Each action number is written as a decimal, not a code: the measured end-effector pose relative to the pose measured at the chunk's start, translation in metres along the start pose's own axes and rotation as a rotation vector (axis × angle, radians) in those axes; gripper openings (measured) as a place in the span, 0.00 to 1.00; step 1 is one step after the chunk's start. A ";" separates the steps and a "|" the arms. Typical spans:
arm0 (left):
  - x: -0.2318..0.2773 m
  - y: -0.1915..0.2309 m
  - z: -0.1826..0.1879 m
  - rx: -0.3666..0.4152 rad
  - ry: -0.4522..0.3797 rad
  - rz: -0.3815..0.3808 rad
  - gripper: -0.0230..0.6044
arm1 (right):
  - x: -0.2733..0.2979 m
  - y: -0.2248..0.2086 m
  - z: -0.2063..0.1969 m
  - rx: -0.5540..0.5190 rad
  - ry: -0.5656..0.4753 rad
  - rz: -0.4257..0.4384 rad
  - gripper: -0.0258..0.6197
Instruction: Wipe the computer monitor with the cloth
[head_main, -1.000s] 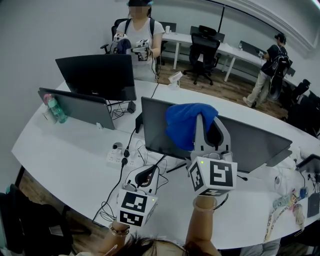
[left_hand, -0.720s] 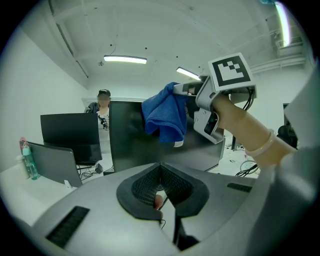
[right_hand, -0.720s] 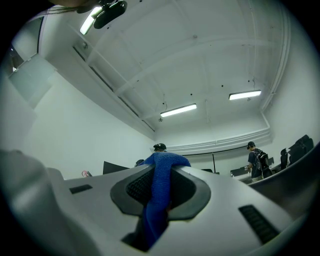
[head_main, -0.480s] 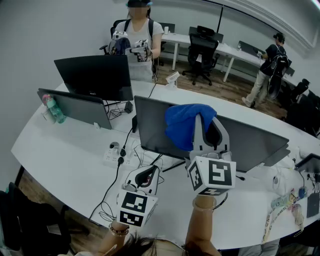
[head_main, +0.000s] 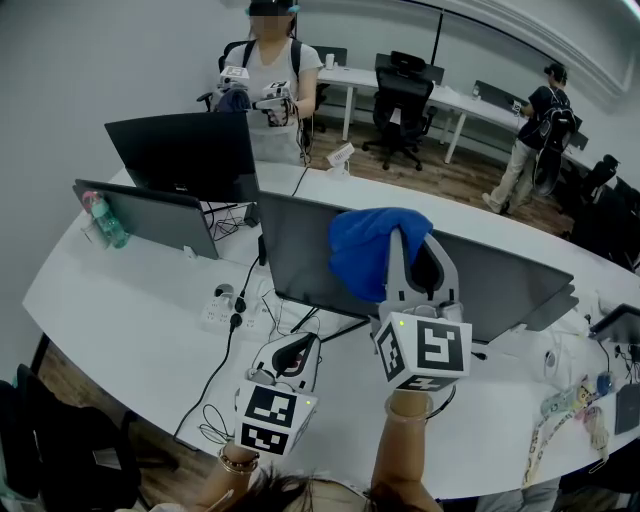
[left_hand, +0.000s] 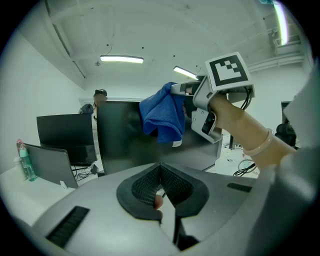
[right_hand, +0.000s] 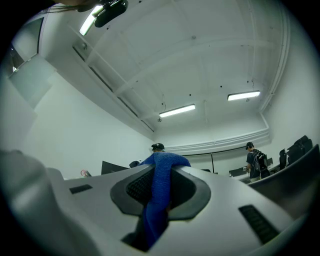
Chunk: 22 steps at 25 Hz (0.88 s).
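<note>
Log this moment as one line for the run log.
right gripper: shut on blue cloth | blue cloth: at monitor top edge, contact unclear | left gripper: shut, empty

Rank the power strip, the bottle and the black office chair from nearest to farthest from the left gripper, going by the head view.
1. Power strip: on the white desk, just ahead and to the left of the left gripper.
2. Bottle: farther off, at the desk's far left.
3. Black office chair: across the room, beyond the desk, to the right.
</note>
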<state>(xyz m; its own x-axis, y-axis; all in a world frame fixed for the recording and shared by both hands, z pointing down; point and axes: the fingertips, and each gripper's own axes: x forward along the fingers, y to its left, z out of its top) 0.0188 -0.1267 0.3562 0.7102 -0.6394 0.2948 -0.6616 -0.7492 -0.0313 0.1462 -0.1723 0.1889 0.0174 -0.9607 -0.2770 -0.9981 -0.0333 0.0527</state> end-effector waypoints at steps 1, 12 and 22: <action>0.001 -0.001 0.000 0.002 0.001 -0.001 0.05 | 0.000 -0.002 0.000 0.003 -0.002 -0.002 0.14; 0.007 -0.016 0.003 0.012 0.003 -0.007 0.05 | -0.007 -0.016 0.000 0.009 -0.006 -0.004 0.14; 0.010 -0.028 0.003 0.010 0.000 -0.005 0.05 | -0.015 -0.030 0.002 0.006 -0.006 -0.013 0.14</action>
<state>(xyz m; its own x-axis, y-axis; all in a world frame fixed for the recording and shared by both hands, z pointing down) 0.0453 -0.1124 0.3574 0.7135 -0.6354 0.2954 -0.6555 -0.7542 -0.0389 0.1758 -0.1563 0.1899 0.0296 -0.9585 -0.2837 -0.9981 -0.0438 0.0438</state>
